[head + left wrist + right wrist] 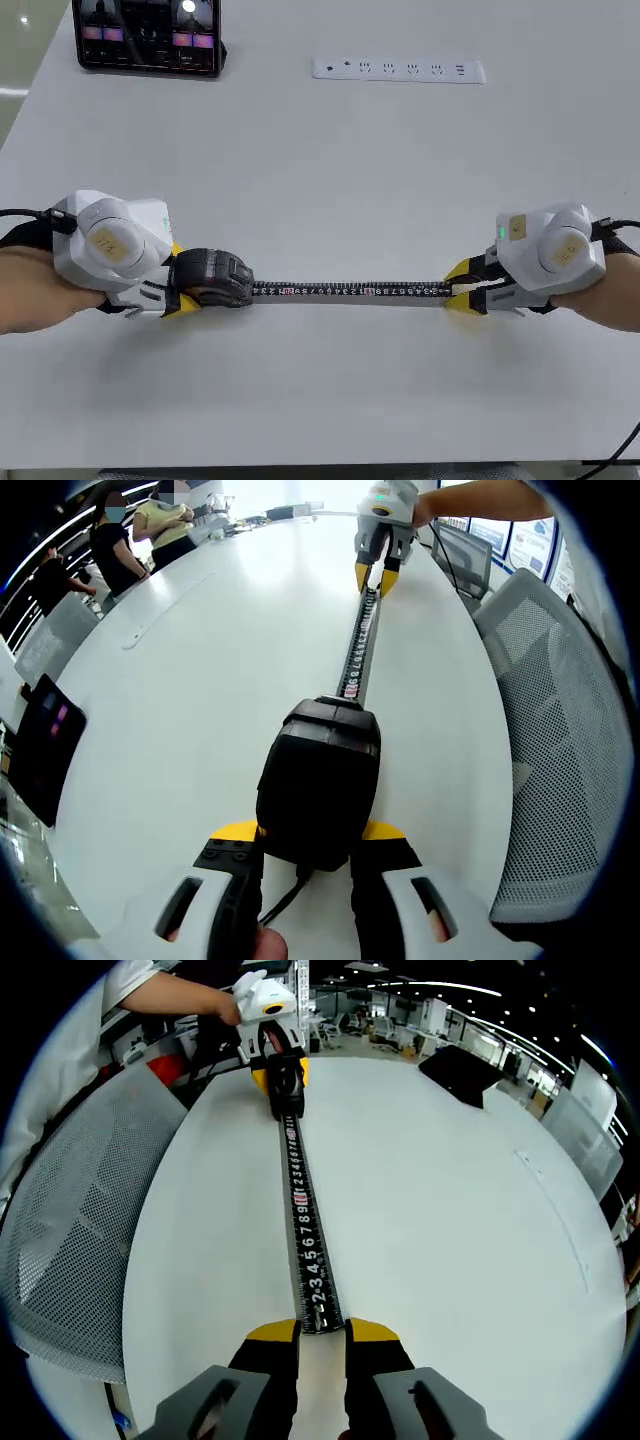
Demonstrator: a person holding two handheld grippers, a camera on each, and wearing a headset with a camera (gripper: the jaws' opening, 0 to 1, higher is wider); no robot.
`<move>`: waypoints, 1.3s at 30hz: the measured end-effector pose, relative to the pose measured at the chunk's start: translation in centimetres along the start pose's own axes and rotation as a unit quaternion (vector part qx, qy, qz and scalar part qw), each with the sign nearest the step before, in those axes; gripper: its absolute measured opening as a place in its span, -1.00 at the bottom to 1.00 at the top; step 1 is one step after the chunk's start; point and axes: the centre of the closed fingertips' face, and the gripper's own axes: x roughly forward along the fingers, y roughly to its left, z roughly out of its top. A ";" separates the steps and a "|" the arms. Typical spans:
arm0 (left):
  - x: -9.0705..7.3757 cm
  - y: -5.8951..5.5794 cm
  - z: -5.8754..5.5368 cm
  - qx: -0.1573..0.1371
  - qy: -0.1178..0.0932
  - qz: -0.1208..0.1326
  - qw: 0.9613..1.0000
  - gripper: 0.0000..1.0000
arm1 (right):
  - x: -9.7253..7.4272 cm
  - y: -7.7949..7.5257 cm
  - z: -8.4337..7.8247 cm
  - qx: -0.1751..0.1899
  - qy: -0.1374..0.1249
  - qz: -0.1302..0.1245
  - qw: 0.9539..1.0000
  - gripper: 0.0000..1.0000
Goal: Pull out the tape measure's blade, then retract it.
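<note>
the tape measure [212, 279] sits in my left gripper [185, 282], jaws clamped on the black case's sides, low at the white table [350, 150]. its blade [350, 290] runs out straight to my right gripper [462, 287], which is nearly closed, pinching the tip. in the right gripper view i read numerals 2 to 9 from the tip. in the head view they are too small. a power strip [398, 69] lies far off.

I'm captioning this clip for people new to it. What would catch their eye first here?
First the black tape measure, clamped in the left gripper at the near left, with its blade stretched straight across to the right gripper, which pinches its tip. Along the far edge are a dark tablet and a white power strip.
</note>
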 end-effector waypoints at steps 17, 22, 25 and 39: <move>-0.2 -0.3 -0.2 -0.034 -0.019 -0.007 0.999 -0.21 | -0.6 -0.1 1.2 0.044 -0.038 -0.011 0.998 -0.46; -0.4 -0.4 0.1 -0.097 -0.046 -0.018 0.994 -0.15 | -0.9 0.2 2.3 0.080 -0.065 -0.006 0.995 -0.38; -0.8 -0.1 0.5 -0.122 -0.064 -0.015 0.990 -0.10 | -1.1 0.2 2.6 0.094 -0.074 -0.007 0.993 -0.34; -1.5 -0.7 0.6 -0.131 -0.077 -0.003 0.988 -0.07 | -1.4 0.4 3.4 0.119 -0.093 -0.026 0.988 -0.24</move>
